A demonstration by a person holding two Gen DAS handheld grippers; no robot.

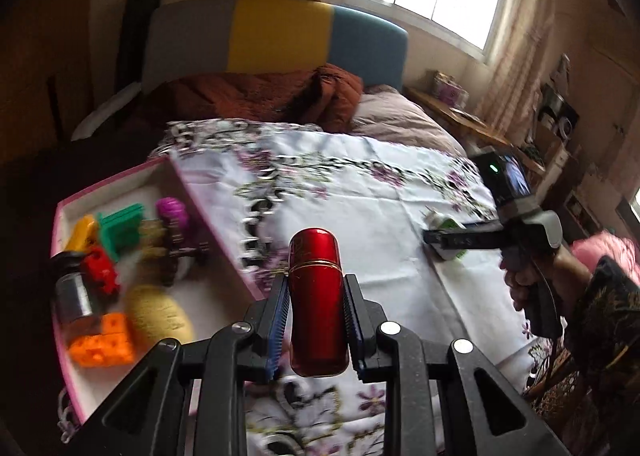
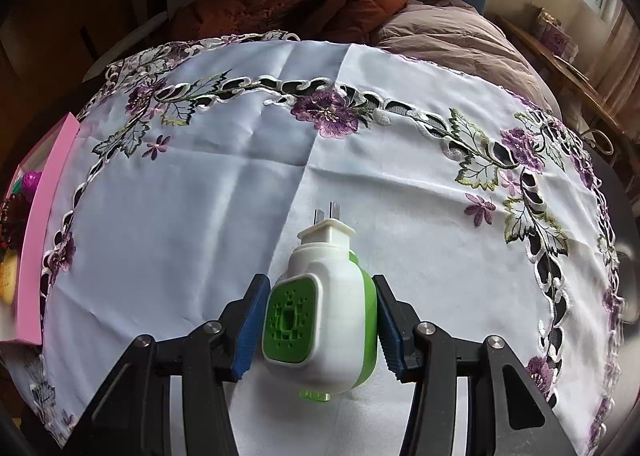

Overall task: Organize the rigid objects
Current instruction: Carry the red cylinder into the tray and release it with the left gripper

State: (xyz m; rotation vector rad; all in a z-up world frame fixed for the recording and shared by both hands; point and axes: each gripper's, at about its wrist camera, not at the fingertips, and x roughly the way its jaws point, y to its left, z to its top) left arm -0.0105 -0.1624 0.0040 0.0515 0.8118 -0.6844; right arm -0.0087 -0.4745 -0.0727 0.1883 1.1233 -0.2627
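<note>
My left gripper (image 1: 317, 320) is shut on a shiny red cylinder (image 1: 316, 296) with a gold band, held upright above the flowered cloth (image 1: 360, 196). Left of it lies a pink-rimmed white box (image 1: 208, 216) holding several toys: an orange block (image 1: 102, 344), a red piece (image 1: 100, 272), a green piece (image 1: 120, 230), a purple piece (image 1: 172, 212), a yellow oval (image 1: 160, 312) and a small jar (image 1: 74, 296). My right gripper (image 2: 318, 320) is shut on a white and green plug-in device (image 2: 320, 316) resting on the cloth, its two prongs pointing away. In the left wrist view that device (image 1: 446, 228) sits at the right gripper's tips.
The cloth (image 2: 200, 196) covers a bed with a rust-brown blanket (image 1: 260, 96) and a mauve duvet (image 2: 460, 44) at the far end. A grey, yellow and blue headboard (image 1: 280, 36) stands behind. A wooden shelf (image 1: 460, 112) runs under the window. The pink box edge (image 2: 44, 224) lies far left.
</note>
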